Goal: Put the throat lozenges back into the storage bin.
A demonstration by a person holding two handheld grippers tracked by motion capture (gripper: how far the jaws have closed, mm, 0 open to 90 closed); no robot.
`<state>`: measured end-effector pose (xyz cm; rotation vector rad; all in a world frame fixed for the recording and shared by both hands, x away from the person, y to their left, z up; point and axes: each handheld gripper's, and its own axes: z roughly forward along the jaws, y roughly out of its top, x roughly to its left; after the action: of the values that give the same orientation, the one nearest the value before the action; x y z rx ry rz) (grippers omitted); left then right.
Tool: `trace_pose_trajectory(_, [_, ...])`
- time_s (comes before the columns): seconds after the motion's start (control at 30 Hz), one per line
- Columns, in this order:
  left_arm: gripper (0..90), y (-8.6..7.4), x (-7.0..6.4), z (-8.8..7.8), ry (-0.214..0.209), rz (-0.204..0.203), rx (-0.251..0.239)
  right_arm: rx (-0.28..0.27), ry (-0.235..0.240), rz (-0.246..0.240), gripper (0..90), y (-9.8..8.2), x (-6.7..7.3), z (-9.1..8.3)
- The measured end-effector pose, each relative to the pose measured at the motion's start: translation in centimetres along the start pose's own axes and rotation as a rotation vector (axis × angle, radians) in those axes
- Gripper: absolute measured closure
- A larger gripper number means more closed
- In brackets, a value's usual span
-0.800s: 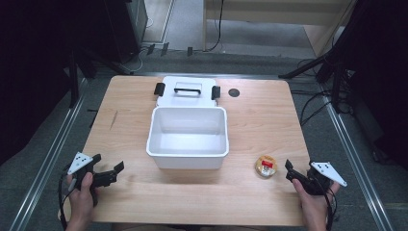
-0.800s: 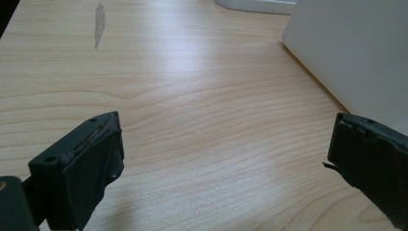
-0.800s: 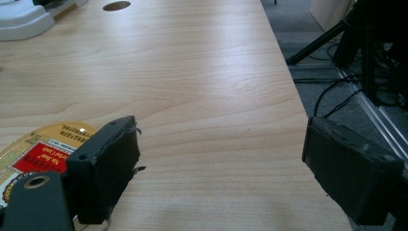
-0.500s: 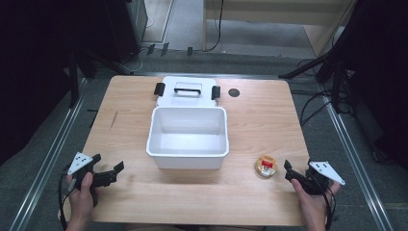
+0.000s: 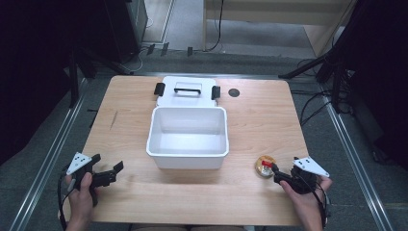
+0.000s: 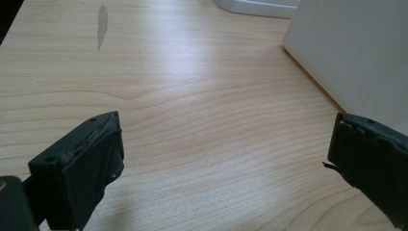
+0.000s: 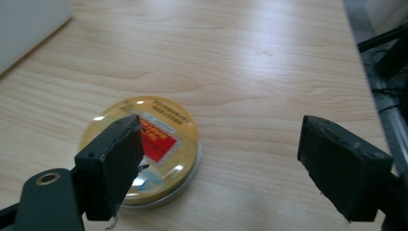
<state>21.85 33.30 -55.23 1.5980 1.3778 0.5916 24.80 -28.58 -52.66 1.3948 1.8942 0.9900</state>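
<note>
A round yellow tin (image 5: 264,165) with a red label lies flat on the wooden table (image 5: 250,120), right of the white bin (image 5: 187,161). My right gripper (image 5: 277,174) is just to the right of the tin, low over the table. In the right gripper view the gripper (image 7: 221,144) is open; its left jaw hangs over the tin (image 7: 163,144) and bare wood shows between the jaws. My left gripper (image 5: 107,162) rests near the front left, open, with nothing in it. In the left gripper view the gripper (image 6: 223,144) faces bare wood, with the bin wall (image 6: 356,57) at the right.
The bin is empty and stands mid-table. Its white lid (image 5: 185,91), with black clasps and a handle, lies flat behind it. A small dark round spot (image 5: 234,92) marks the table at the back right. Cables and stands crowd the floor around the table.
My right gripper has edged a little left, closer to the tin. The left gripper, bin and lid have kept still.
</note>
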Motion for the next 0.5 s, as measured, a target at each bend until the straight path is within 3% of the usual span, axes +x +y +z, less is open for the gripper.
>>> trace_pose_trajectory(0.1, [0.0,0.0,0.0,0.0,-0.001,0.002,0.003,0.051,0.035,-0.019,16.2,0.7,0.5,-0.2])
trace_pose_trajectory(0.2, [0.0,0.0,0.0,0.0,-0.001,0.002,0.005,0.135,0.041,-0.085,16.1,1.9,1.2,-0.4])
trace_pose_trajectory(0.3, [0.0,0.0,0.0,0.0,-0.001,0.003,0.006,0.263,0.093,-0.062,17.4,3.3,1.4,-0.1])
trace_pose_trajectory(0.33, [0.0,0.0,0.0,0.0,-0.001,0.003,0.006,0.263,0.093,-0.062,17.4,3.3,1.4,-0.1])
trace_pose_trajectory(0.37, [0.0,0.0,0.0,0.0,-0.002,0.002,0.006,0.367,0.160,-0.044,15.1,4.0,1.7,0.4])
trace_pose_trajectory(0.4, [0.0,0.0,0.0,0.0,-0.001,0.003,0.006,0.412,0.175,-0.066,13.2,4.3,2.0,0.7])
trace_pose_trajectory(0.5, [0.0,0.0,0.0,0.0,-0.002,0.004,0.007,0.514,0.156,-0.149,12.9,4.9,3.1,1.7])
